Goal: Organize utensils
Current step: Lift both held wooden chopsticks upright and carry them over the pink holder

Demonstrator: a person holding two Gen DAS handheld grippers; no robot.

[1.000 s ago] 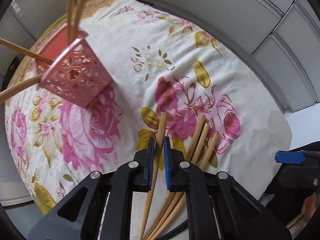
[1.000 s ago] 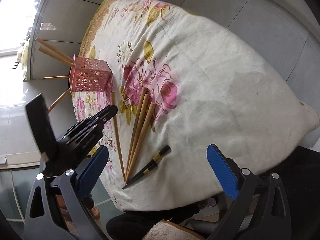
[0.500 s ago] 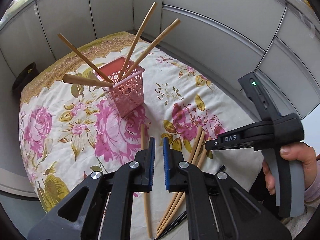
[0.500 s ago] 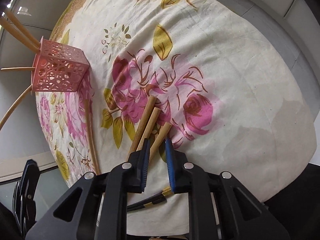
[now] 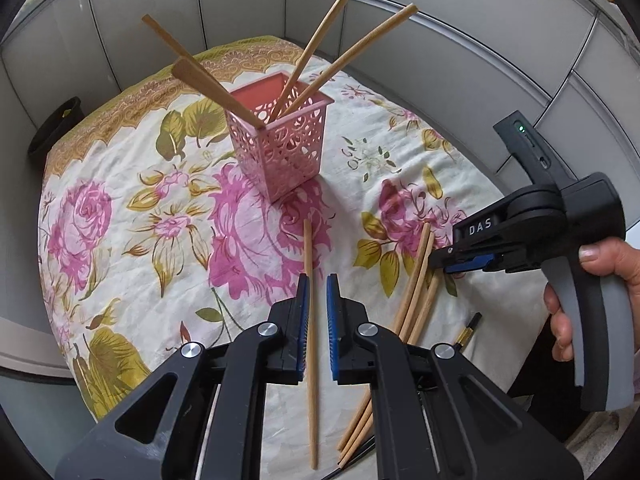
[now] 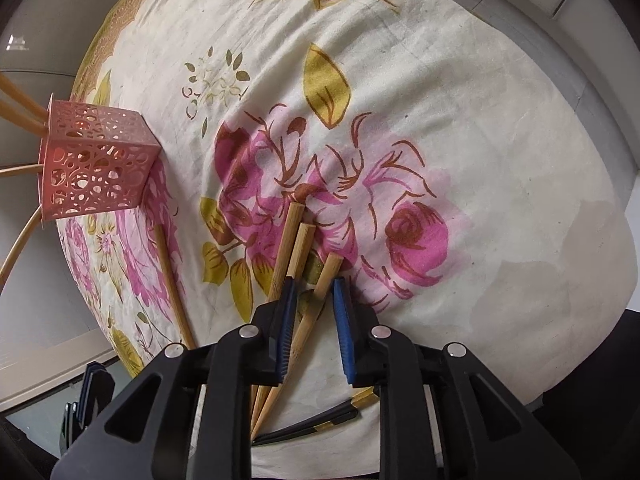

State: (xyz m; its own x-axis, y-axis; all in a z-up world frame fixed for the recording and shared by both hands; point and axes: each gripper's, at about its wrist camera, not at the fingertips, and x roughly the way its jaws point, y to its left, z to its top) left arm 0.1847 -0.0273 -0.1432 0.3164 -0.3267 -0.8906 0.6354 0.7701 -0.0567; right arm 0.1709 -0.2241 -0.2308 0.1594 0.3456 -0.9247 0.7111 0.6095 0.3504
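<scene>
A pink lattice basket stands on the flowered cloth with several bamboo chopsticks leaning out of it. One bamboo chopstick lies alone on the cloth. My left gripper hovers above it, shut and holding nothing. To its right lie three more bamboo chopsticks side by side. My right gripper points down at them, shut on the rightmost chopstick, which still rests on the cloth.
A pair of dark chopsticks with gold bands lies at the cloth's near edge. A hand grips the right tool's handle. Grey wall panels curve close behind the round table. A dark bag sits past the far left edge.
My right gripper came over the three chopsticks and went from wide open to shut on the rightmost one. My left gripper lifted and drew back from the single chopstick, staying shut.
</scene>
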